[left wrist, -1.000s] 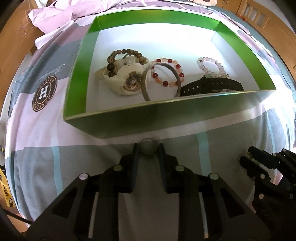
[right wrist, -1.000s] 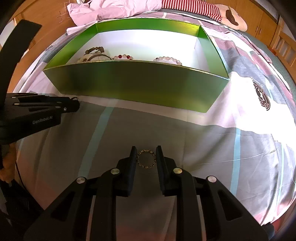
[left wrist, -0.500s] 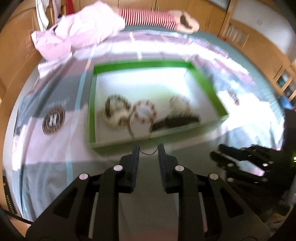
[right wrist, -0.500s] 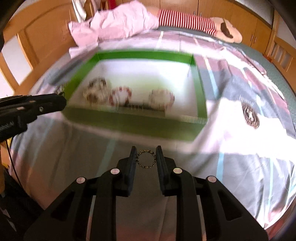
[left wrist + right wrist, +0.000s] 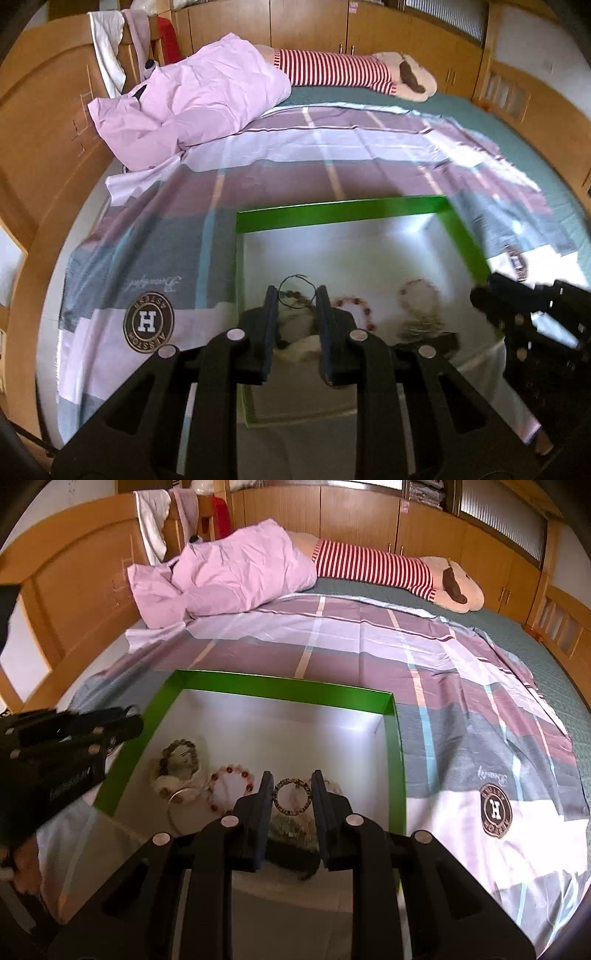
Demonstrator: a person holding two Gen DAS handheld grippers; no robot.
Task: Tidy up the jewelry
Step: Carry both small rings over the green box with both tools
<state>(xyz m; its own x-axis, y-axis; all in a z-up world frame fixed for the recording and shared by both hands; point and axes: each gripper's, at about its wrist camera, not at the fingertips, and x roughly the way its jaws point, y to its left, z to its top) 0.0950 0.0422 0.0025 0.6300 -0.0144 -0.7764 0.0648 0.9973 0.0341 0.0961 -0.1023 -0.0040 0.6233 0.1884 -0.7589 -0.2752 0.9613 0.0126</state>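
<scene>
A green box [image 5: 340, 214] with a white floor lies on the bed. My left gripper [image 5: 295, 300] hangs above its left part, shut on a thin wire ring [image 5: 295, 286]. My right gripper [image 5: 291, 786] hovers over the box [image 5: 280, 686], shut on a small dark beaded ring [image 5: 293, 796]. In the box lie a white watch with a brown bead bracelet [image 5: 181, 762], a red bead bracelet [image 5: 229, 786], a pale bead bracelet [image 5: 419, 295] and a black watch [image 5: 432, 339]. Each gripper shows in the other's view, the right gripper [image 5: 517, 310] and the left gripper [image 5: 74, 731].
A checked sheet [image 5: 461, 701] with a round H logo [image 5: 495, 810] covers the bed. A pink duvet [image 5: 229, 579] and a striped plush toy [image 5: 388, 568] lie at the far end. A wooden headboard [image 5: 44, 140] and cupboards ring the bed.
Both grippers have risen with their rings and moved from in front of the box to above it. The views have tilted up, so more of the bed shows.
</scene>
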